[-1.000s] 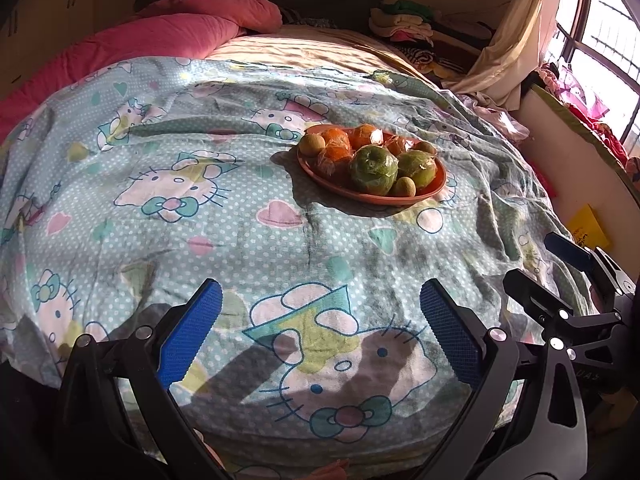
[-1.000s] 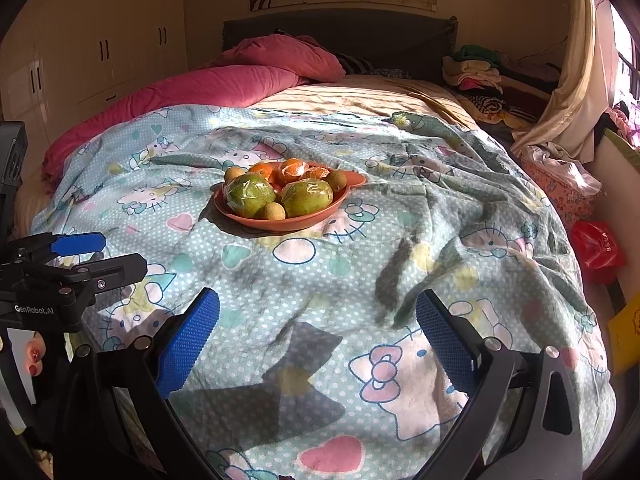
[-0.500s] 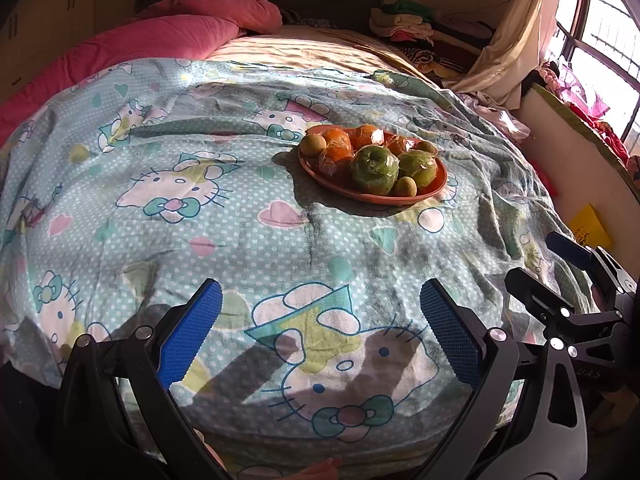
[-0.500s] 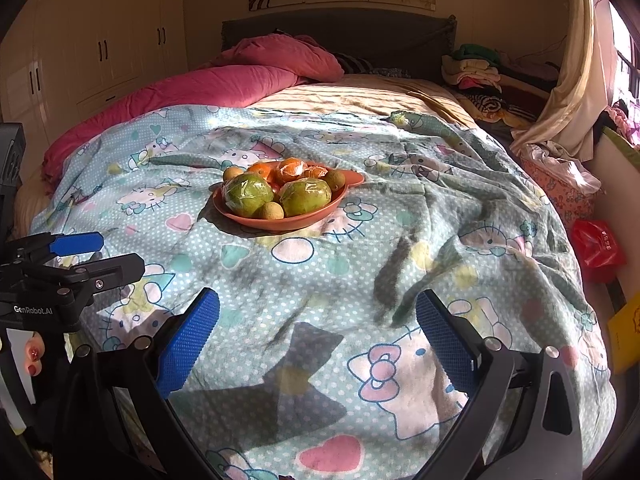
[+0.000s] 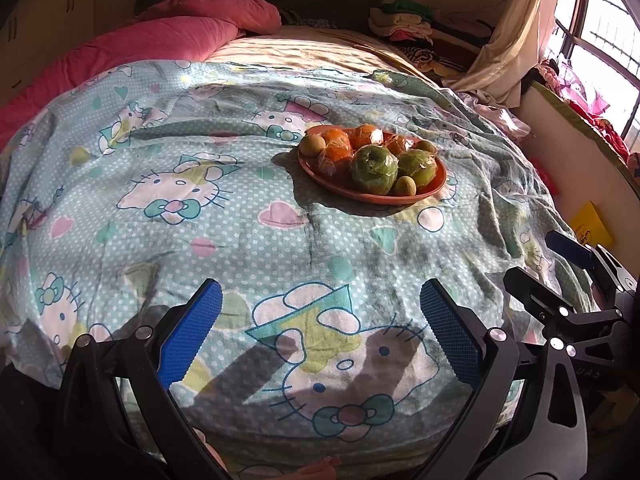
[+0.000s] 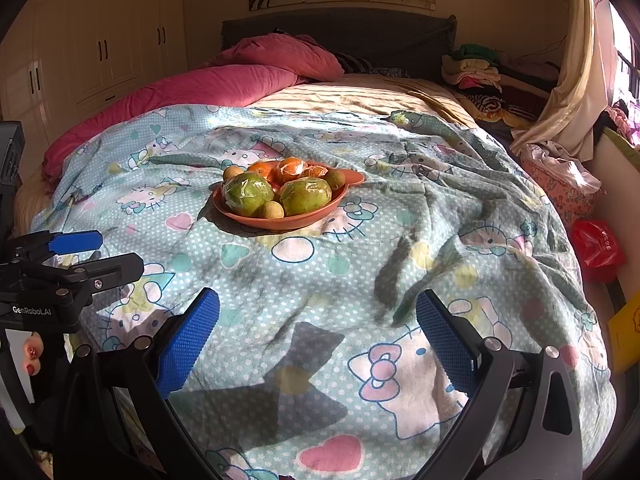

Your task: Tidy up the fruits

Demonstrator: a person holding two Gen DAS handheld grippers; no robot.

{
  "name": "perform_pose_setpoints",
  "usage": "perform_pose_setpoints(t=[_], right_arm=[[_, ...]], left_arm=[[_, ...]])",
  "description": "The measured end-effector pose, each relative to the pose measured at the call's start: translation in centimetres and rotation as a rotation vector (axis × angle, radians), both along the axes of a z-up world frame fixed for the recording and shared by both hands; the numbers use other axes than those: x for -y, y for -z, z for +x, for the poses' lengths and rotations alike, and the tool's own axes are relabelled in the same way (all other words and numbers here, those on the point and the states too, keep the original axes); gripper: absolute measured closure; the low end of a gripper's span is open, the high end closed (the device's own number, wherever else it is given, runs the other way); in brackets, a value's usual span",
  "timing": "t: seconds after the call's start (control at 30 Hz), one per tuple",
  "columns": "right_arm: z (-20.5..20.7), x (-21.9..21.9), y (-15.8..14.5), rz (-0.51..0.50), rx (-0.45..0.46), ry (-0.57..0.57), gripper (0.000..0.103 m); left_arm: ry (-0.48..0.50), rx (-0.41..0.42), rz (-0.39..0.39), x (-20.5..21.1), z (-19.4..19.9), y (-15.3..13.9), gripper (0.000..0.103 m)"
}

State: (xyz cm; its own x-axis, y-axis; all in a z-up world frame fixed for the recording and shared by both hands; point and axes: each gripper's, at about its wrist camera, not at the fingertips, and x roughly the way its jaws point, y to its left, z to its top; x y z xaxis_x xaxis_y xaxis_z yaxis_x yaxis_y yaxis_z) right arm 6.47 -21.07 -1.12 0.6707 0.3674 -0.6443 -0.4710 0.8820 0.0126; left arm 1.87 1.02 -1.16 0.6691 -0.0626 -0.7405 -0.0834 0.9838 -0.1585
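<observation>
An orange plate [image 5: 434, 188] [image 6: 320, 218] sits mid-bed on the cartoon-cat quilt. It holds two plastic-wrapped green fruits [image 5: 374, 170] [image 6: 246, 194], several wrapped oranges [image 5: 338, 146] [image 6: 292, 168] and small brown kiwis [image 5: 405, 185] [image 6: 273, 210]. My left gripper [image 5: 320, 328] hovers open over the near edge of the bed, well short of the plate, nothing between its blue pads. My right gripper [image 6: 318, 328] is likewise open and empty, beside the left one. Each gripper shows at the edge of the other's view.
The quilt [image 5: 200, 220] is wrinkled toward the right side. Pink bedding [image 6: 224, 84] lies at the head. Folded clothes [image 6: 476, 68] and a curtain [image 6: 572, 92] stand at the right. A red bag [image 6: 598, 246] and a yellow item [image 5: 592, 224] lie beside the bed.
Both views have crept slightly: the plate sits a touch lower in the left wrist view. Both grippers stay open and empty.
</observation>
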Motion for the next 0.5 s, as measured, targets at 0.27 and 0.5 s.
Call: perform_pose_setpoints(t=[0.27, 0.5], right_arm=[[0.01, 0.0, 0.03, 0.0, 0.0, 0.0, 0.004], [0.04, 0.02, 0.0, 0.0, 0.0, -0.001, 0.004]], left_arm=[[-0.002, 0.0, 0.007, -0.04, 0.04, -0.03, 0.01], [-0.001, -0.001, 0.01, 0.0, 0.03, -0.01, 0.01]])
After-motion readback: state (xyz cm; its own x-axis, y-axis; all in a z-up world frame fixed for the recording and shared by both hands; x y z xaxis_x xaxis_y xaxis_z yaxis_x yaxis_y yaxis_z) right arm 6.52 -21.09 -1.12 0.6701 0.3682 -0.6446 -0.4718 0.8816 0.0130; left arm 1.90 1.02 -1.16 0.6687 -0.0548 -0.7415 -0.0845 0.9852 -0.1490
